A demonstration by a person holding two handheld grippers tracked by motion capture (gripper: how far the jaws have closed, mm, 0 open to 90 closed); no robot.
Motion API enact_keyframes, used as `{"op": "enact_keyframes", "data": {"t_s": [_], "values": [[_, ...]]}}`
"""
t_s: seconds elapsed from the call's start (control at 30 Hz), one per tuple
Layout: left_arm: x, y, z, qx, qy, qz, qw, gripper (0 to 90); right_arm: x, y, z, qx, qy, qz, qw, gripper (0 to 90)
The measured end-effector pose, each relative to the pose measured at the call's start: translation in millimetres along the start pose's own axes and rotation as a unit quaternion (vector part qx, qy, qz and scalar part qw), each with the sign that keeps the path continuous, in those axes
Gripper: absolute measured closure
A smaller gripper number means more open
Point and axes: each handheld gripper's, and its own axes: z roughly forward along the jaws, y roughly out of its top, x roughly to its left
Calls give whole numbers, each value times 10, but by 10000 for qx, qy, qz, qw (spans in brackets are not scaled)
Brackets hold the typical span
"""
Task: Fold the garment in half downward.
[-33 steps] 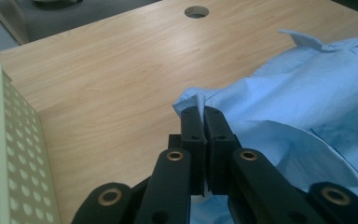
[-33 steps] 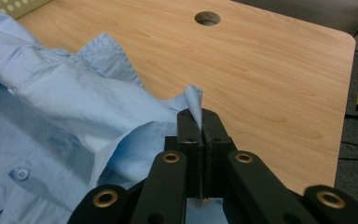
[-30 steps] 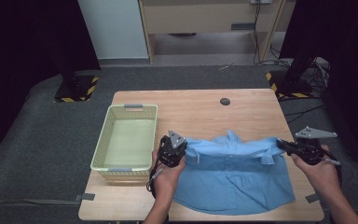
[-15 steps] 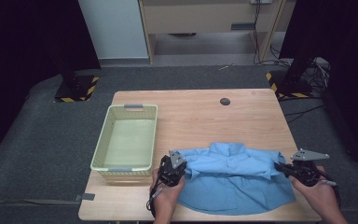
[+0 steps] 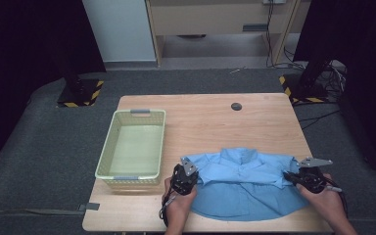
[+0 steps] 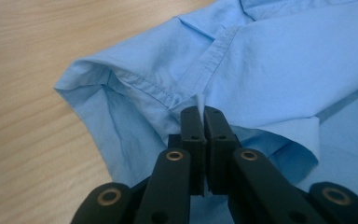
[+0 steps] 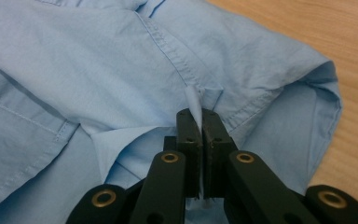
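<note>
Blue shirt [image 5: 245, 188] — plain, no readable label, table [image 5: 210, 122]

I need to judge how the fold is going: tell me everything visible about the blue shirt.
The blue shirt is light blue woven cloth with stitched seams and short sleeves. It lies on the near part of the wooden table, collar away from the person, upper part folded over the lower. The left gripper and right gripper are each shut on a pinch of cloth near a sleeve seam. It lies apart from the green basket.
</note>
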Motion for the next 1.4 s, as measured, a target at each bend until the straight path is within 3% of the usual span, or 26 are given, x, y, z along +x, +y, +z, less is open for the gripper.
{"op": "enact_keyframes", "data": {"t_s": [0.27, 0.37, 0.53, 0.7, 0.87, 1.13, 1.4], "values": [[70, 203, 242, 55, 80, 24, 10000, 873, -186, 132, 141, -131, -178, 298, 9993, 864], [96, 254, 273, 76, 151, -7, 9999, 810, -216, 158, 162, -180, -190, 346, 9991, 816], [125, 312, 152, -23, 166, -6, 9999, 656, -231, 195, 78, -345, -99, 316, 9989, 609], [108, 461, -21, -243, 111, 164, 9995, 595, -265, 300, -74, -629, -112, 235, 9977, 535], [64, 640, 16, -262, 2, 244, 9994, 571, -249, 474, -67, -702, 14, 193, 9973, 560], [-20, 815, 232, -117, -159, 287, 9994, 527, -84, 728, 210, -593, 238, 33, 9980, 546], [-58, 912, 424, 63, -288, 295, 9991, 496, -64, 868, 373, -532, 287, 94, 9981, 532]]}}
